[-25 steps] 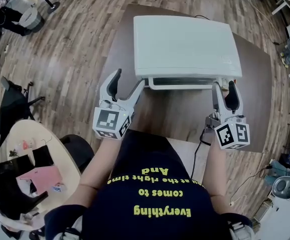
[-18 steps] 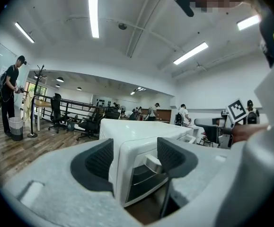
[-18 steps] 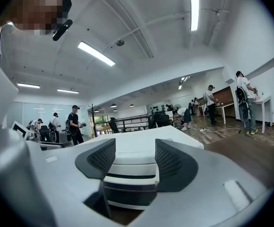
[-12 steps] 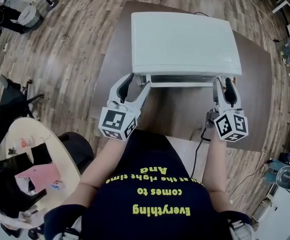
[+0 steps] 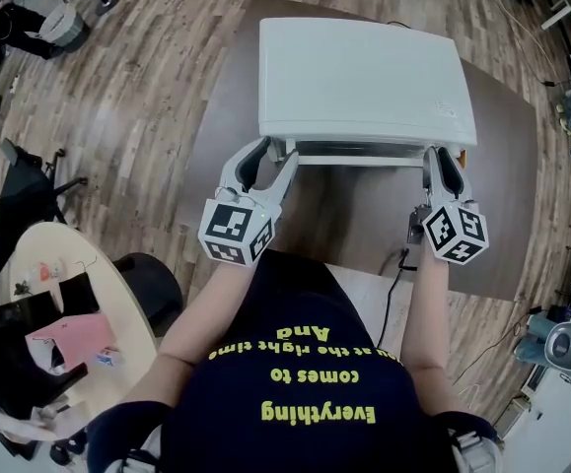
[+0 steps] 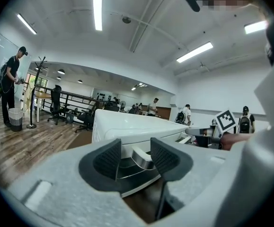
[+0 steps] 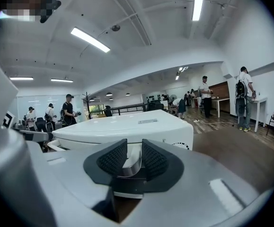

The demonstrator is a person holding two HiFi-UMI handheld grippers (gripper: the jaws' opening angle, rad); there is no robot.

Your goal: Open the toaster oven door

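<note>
The toaster oven (image 5: 364,77) sits on the far half of the brown table (image 5: 364,230) with its front facing the person. Its door handle (image 5: 364,159) runs left to right along the top of that near face, so the handle's long axis lies across the line both grippers point along. The left gripper (image 5: 275,151) straddles the handle's left end. Its jaws have just been closing and stand medium-wide, and the left gripper view shows the chrome bar between the pads with daylight on both sides. The right gripper (image 5: 441,156) is at the handle's right end. Its jaws have also just been closing and are now narrow, and the right gripper view shows the handle filling the gap so that the pads appear to bear on it. Each hand is at its own end, so neither is nearer. The right looks ready to pull, while the left probably needs to finish pinching. The door likely hinges along its bottom edge, so the pull should come toward the person and arc downward. Bare tabletop lies between the oven front and the near edge and gives the door room to drop. A black cable (image 5: 395,264) crosses the near right of the table, close to the right forearm, and the person's torso stands tight against the near edge.
</note>
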